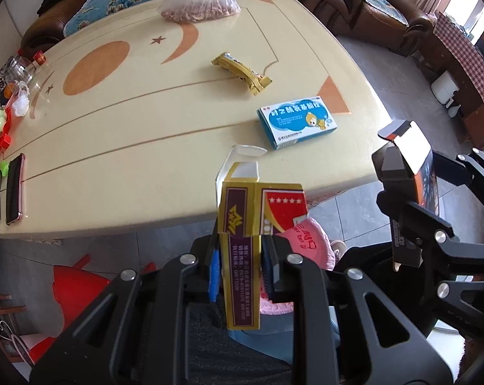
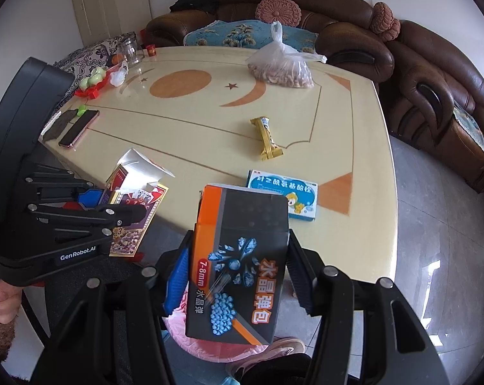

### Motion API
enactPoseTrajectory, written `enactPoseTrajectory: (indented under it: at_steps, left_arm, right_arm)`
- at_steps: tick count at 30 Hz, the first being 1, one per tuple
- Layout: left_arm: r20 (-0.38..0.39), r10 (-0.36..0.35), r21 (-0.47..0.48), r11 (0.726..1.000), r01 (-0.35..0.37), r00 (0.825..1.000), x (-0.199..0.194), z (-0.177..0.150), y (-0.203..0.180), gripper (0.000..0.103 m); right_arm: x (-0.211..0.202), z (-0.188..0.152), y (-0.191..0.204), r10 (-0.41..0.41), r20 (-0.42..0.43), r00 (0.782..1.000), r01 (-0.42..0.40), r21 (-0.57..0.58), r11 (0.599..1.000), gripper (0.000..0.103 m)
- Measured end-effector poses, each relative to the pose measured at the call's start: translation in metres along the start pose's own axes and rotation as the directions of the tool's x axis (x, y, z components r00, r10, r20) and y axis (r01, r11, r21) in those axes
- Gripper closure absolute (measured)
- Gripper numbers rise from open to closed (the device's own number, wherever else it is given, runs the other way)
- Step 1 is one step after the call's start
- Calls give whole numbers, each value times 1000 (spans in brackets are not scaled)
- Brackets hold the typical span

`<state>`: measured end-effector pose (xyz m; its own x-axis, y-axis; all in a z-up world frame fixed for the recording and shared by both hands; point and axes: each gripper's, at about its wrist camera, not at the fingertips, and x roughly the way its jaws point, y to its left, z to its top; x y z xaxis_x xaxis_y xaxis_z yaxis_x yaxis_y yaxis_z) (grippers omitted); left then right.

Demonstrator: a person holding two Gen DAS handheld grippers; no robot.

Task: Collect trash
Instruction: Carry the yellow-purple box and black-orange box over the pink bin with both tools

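Note:
My left gripper [image 1: 240,264] is shut on a yellow and red cardboard box [image 1: 248,221] with an open top flap, held off the near table edge over a pink trash bag [image 1: 309,243]. My right gripper [image 2: 238,272] is shut on a black and orange box [image 2: 238,256], also over the pink bag [image 2: 209,343]. On the cream table [image 2: 184,134] lie a blue and white medicine box [image 1: 296,122] and a gold snack wrapper [image 1: 242,72]; both also show in the right wrist view, the medicine box [image 2: 283,197] and the wrapper [image 2: 267,139]. The right gripper [image 1: 405,202] with its box shows in the left wrist view.
A clear bag of nuts [image 2: 280,67] sits at the table's far side. A phone [image 2: 80,128], a glass jar [image 2: 131,49] and a red tray with small items [image 2: 92,85] sit at the left end. Brown sofas [image 2: 434,80] surround the table. A red stool [image 1: 78,295] stands below.

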<state>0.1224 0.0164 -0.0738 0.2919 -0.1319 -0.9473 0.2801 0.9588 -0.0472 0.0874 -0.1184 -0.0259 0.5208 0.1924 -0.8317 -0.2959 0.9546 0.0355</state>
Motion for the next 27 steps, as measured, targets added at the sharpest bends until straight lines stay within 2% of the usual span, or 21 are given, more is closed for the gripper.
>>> enactPoseTrajectory:
  at_steps: [4,8,17,27]
  left_arm:
    - [-13,9,27,1000,-9,1000,19,-18,-10,82]
    - [-36,-15,50,999,17,999,38,-33,-19,82]
    - [-88,-14,102,994,23,996,80,-61,-36,82]
    - [-175,-56,114,991,77,983,129,-85,-43,82]
  right_arm:
    - [14,-23,-1,2,-17,1000,-2,21,1000,50]
    - [29,-44,0,15,-41,999,-13,46,999,49]
    - [62,-81,-6,45,-89,995,-33,133,991,49]
    - [105,-118,-8,39,-161,986,-9,184,983,49]
